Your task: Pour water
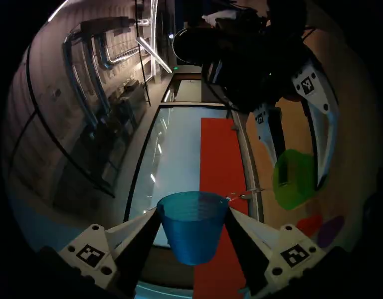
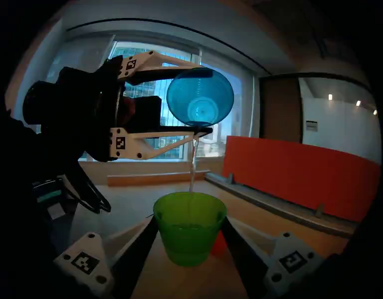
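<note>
Clear water [image 2: 193, 162] is falling in a thin thread from the lip of the blue cup [image 2: 200, 97] straight down into the green cup [image 2: 190, 239]. The blue cup is lying tipped well over, its long axis near level and its mouth facing the right tool's camera. It is hanging directly above the green cup and apart from it. The green cup is standing upright and seems to be holding some water in its lower part. The left tool [image 1: 193, 217] is clamping the blue cup between both fingers. The right tool [image 2: 189, 222] is gripping the green cup the same way over the wooden tabletop [image 2: 206, 284]; whether the cup is resting on it I cannot tell. As I judge it, the pour is depending on the blue lip sitting plumb over the green mouth. The thread is landing near the middle, so a sideways drift of either tool would be risking a spill onto the tabletop.
</note>
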{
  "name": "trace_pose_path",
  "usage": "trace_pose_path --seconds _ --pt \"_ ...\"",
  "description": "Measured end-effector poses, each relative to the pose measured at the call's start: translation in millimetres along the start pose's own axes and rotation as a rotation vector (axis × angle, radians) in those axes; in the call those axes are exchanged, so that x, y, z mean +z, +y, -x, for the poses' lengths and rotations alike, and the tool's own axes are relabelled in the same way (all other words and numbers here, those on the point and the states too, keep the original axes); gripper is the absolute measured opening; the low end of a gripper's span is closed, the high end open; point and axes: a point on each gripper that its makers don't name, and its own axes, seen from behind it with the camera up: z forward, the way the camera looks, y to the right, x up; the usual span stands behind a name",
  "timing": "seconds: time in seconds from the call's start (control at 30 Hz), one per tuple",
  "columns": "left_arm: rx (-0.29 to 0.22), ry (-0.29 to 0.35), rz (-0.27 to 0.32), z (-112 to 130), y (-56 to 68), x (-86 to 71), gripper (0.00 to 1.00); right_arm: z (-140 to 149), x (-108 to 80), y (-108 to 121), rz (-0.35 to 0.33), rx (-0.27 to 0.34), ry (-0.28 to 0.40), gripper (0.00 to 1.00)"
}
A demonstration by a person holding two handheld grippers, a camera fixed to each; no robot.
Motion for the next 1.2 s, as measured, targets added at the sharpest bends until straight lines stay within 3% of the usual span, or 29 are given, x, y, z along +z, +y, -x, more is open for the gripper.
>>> trace_pose_path --seconds 0.6,0.9,1.2 --pt "0.109 0.015 -0.017 -10 -5.3 -0.7 0.86 -4 -2.5 0 0.004 -0.004 0.004 0.89" --pt "0.19 0.023 -0.033 -15 -3.4 -1.5 0.86 -6 -2.2 0 0.006 -0.003 0.007 0.89" --pt "0.188 0.02 -0.036 -13 -4.2 0.4 0.86 -5 -1.8 1 0.008 0.0 0.008 0.89"
